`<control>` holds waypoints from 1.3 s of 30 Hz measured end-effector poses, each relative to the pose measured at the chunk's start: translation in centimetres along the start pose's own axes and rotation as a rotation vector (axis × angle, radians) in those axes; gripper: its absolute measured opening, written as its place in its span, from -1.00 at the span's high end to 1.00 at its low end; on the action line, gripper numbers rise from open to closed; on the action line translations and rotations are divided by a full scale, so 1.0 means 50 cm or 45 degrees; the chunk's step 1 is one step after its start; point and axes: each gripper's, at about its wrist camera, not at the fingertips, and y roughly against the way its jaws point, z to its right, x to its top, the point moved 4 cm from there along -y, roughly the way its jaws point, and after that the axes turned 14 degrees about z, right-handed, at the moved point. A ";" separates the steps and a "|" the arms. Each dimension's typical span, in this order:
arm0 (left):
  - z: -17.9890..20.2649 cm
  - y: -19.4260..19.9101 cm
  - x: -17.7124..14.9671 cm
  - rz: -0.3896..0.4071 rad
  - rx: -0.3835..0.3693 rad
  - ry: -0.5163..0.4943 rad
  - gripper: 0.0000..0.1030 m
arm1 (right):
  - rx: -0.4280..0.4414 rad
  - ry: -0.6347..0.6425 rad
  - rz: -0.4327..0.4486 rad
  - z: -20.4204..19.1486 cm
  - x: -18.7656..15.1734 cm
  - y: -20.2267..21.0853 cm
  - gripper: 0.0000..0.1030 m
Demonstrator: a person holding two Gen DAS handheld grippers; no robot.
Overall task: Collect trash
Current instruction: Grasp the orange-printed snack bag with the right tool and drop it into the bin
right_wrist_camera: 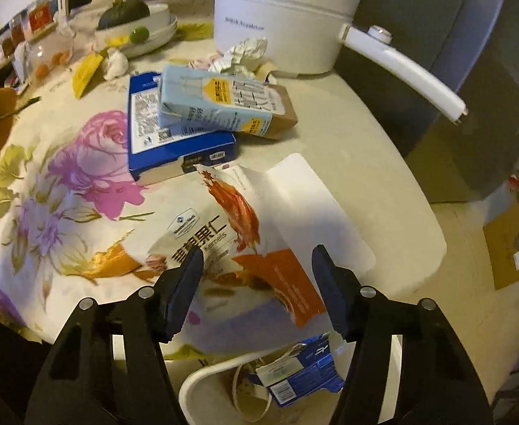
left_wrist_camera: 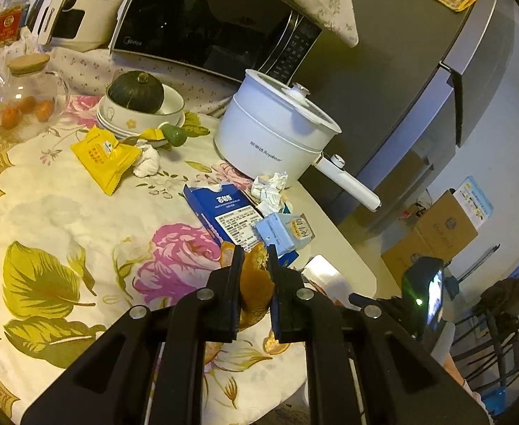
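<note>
My left gripper [left_wrist_camera: 256, 255] is shut on a piece of orange peel [left_wrist_camera: 256, 283], held just above the flowered tablecloth [left_wrist_camera: 64, 219]. My right gripper [right_wrist_camera: 257, 258] points down at a white-and-orange snack bag [right_wrist_camera: 231, 233] at the table's near edge. Its jaws are open, with the bag between them and the pads not pressing on it. Behind the bag, a light blue milk carton [right_wrist_camera: 220, 106] rests on a blue box [right_wrist_camera: 174, 134], with crumpled paper [right_wrist_camera: 245, 53] beyond them. A yellow wrapper [left_wrist_camera: 105, 154] and a white tissue wad [left_wrist_camera: 148, 161] lie farther back.
A white bin [right_wrist_camera: 202, 382] below the table edge holds a blue carton [right_wrist_camera: 302, 368]. A white electric pot [left_wrist_camera: 277, 131] with a long handle, a microwave [left_wrist_camera: 206, 17], a bowl holding a green squash [left_wrist_camera: 135, 95] and a glass jar [left_wrist_camera: 25, 95] stand at the back. Cardboard boxes [left_wrist_camera: 440, 233] sit on the floor.
</note>
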 end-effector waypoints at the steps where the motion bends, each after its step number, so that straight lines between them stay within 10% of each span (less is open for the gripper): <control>1: -0.002 -0.002 -0.001 -0.004 0.000 0.004 0.76 | 0.009 -0.008 -0.018 0.007 -0.001 -0.007 0.04; 7: -0.002 -0.014 -0.008 -0.019 0.007 -0.003 0.76 | 0.075 -0.097 0.030 0.026 0.012 -0.003 0.73; 13: 0.006 -0.018 -0.012 -0.023 -0.005 -0.010 0.76 | 0.055 -0.157 0.177 0.046 0.040 0.035 0.96; 29: 0.073 -0.031 -0.026 -0.025 -0.105 -0.026 0.76 | -0.044 -0.367 0.473 0.133 0.034 0.224 1.00; 39: 0.130 -0.041 -0.054 -0.067 -0.182 -0.062 0.76 | -0.101 -0.426 0.209 0.160 -0.115 0.251 0.91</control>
